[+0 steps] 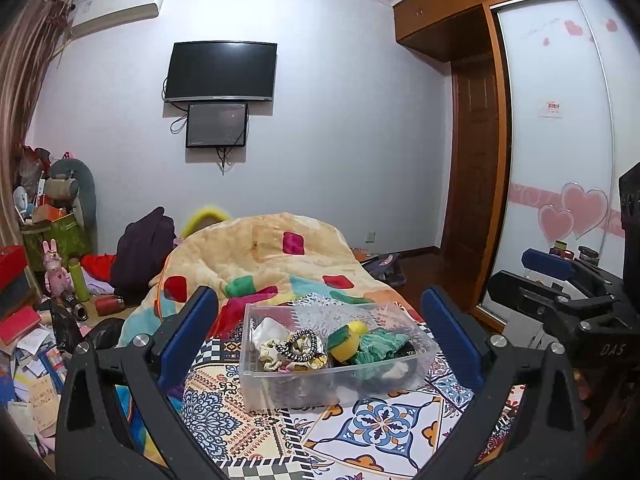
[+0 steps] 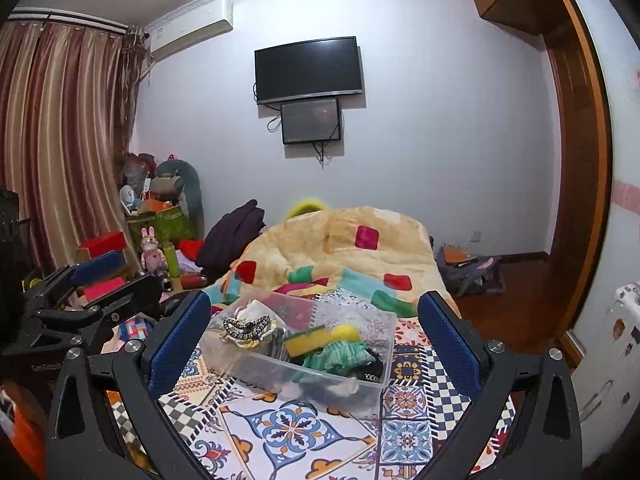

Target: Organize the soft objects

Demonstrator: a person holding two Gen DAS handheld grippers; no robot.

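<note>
A clear plastic box (image 1: 320,364) is seen standing on a patterned cloth (image 1: 384,428) spread over the bed, in front of a bunched yellow blanket (image 1: 260,256) with coloured patches; inside the box several soft things are heaped together: a pale crumpled cloth (image 1: 270,330) at the left end, a black-and-white braided band (image 1: 298,344) laid over it, a yellow-and-green sponge (image 1: 346,340) near the middle, and a green ruffled fabric piece (image 1: 378,344) towards the right end, with darker items beneath that cannot be told apart; the left gripper (image 1: 320,328) is held above the cloth with its blue-padded jaws spread wide and nothing between them, the box being framed in the gap without being touched; the right gripper (image 2: 316,328) is likewise held with its jaws spread wide and empty, the box (image 2: 304,356) being seen between them at an angle, the sponge (image 2: 320,340) and the green fabric (image 2: 340,354) lying towards its near right side; each gripper is caught at the edge of the other's view, apart from the box; a dark television (image 1: 221,71) is mounted on the far wall, and cluttered belongings (image 1: 60,248) are piled at the left of the bed.
</note>
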